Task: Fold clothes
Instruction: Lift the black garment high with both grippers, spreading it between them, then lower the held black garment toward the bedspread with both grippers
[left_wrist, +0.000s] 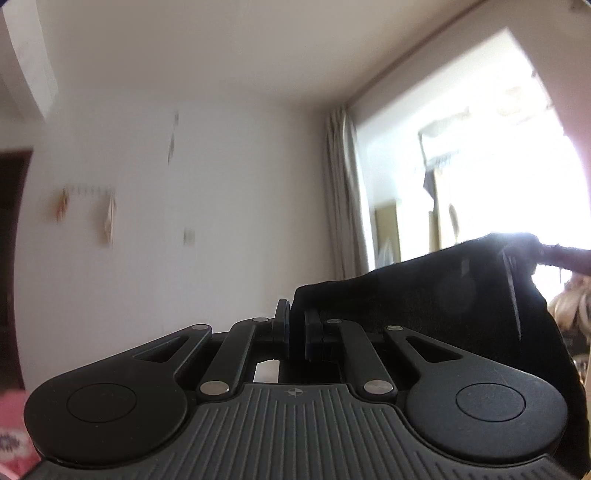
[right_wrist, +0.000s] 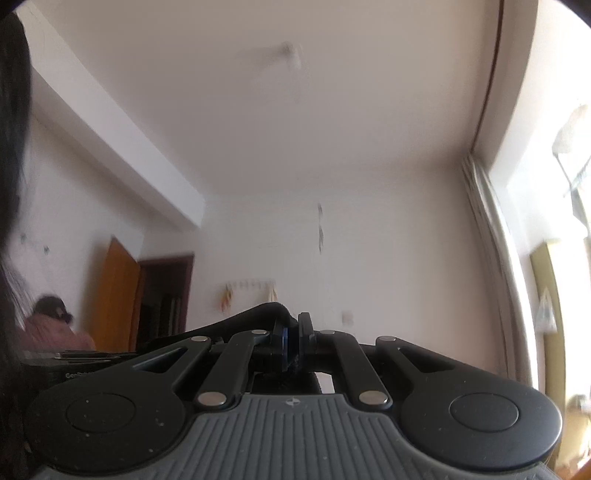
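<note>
A black garment is held up in the air, stretched from my left gripper up and to the right toward the bright window. Its left edge runs in between the left gripper's pads, which are shut on it. The garment's far upper corner is lost in glare, so what holds it there I cannot tell. In the right wrist view, my right gripper points slightly upward at the wall and ceiling. It is shut on a black garment edge that drapes off to the left over its left finger.
A white wall with hooks faces both grippers. A grey curtain and a bright window are on the right. An orange door and dark doorway lie left, near a person in pink.
</note>
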